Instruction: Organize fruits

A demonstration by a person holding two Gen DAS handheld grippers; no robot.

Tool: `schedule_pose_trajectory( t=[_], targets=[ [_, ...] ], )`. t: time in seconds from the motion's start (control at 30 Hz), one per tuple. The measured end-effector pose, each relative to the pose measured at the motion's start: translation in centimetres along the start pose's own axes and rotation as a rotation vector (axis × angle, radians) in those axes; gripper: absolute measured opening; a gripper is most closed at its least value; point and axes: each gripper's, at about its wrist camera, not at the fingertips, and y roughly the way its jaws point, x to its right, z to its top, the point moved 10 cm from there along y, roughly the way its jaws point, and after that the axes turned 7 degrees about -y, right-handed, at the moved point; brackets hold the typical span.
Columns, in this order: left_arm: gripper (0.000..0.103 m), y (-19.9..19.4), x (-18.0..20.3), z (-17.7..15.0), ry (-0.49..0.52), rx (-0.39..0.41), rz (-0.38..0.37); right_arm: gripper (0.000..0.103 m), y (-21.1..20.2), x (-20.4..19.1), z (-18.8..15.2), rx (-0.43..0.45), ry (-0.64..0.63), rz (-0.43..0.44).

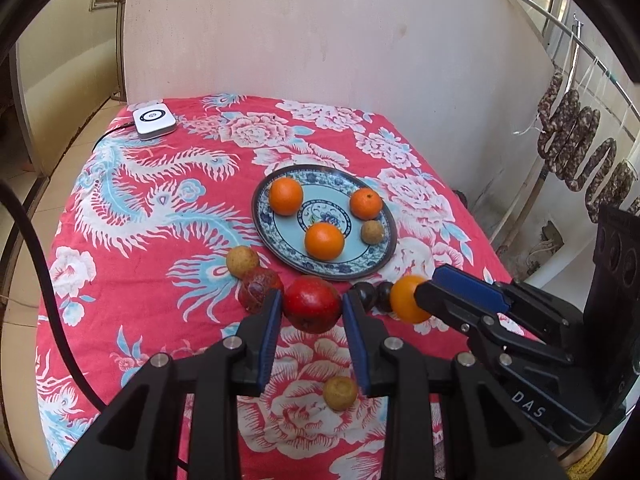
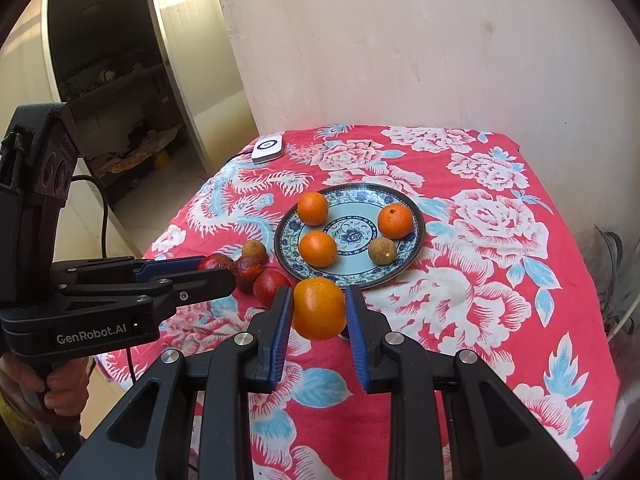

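Fruits are being gathered onto the blue patterned plate (image 2: 404, 264), so the right gripper (image 2: 319, 312) clamps an orange (image 2: 319, 308) just off the plate's 6 o'clock rim, while the left gripper (image 1: 312, 307) brackets a red fruit (image 1: 312, 303), probably gripping it.
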Motion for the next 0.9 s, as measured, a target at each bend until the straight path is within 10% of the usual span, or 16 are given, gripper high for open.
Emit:
schedule_pose_trajectory(
  t=[0.9],
  targets=[
    [0.033, 0.3, -1.5, -0.2, -0.054, 0.000, 0.020, 0.028, 0.1, 0.0, -3.0, -0.055, 0.031, 0.029]
  ],
)
